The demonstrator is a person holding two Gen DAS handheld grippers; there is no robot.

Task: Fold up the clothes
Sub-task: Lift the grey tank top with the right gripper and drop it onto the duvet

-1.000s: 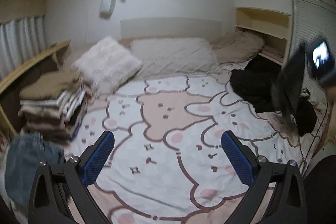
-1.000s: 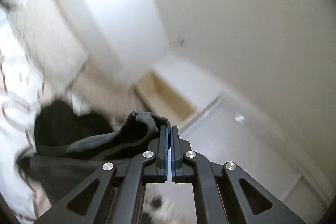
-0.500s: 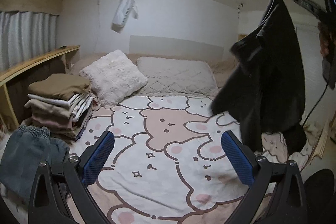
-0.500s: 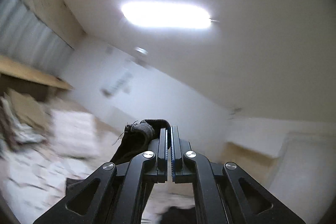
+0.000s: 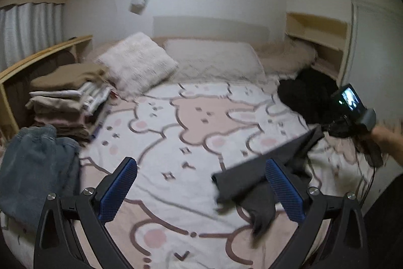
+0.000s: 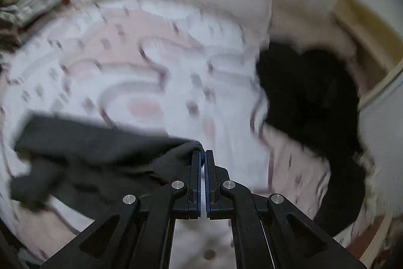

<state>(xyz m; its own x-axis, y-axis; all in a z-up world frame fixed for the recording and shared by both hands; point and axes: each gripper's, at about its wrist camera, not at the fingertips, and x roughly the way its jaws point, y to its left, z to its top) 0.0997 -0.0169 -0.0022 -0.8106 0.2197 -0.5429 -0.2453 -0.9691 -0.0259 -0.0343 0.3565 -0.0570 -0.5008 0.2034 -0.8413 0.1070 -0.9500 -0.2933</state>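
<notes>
My right gripper [image 6: 203, 155] clenches a dark grey cloth garment [image 6: 95, 150], trailing toward nine o'clock over the pink bear-print bedspread [image 5: 191, 122]. My left gripper [image 5: 201, 185] gapes, garment behind its right finger.

Half a second before, the dark grey fabric garment [image 5: 249, 183] hung high in the air at the right of the left wrist view, dangling from the raised right gripper [image 6: 203, 155]. Since then that gripper swung down from pointing at the ceiling light to pointing at the pink-and-white cartoon-bear bedspread [image 6: 151, 82], its jaws clamped on the garment's edge throughout. The garment came down with it and stretched low across the bedspread, reaching in front of the wide-spread left gripper [image 5: 201, 183], its lower end blurred.
</notes>
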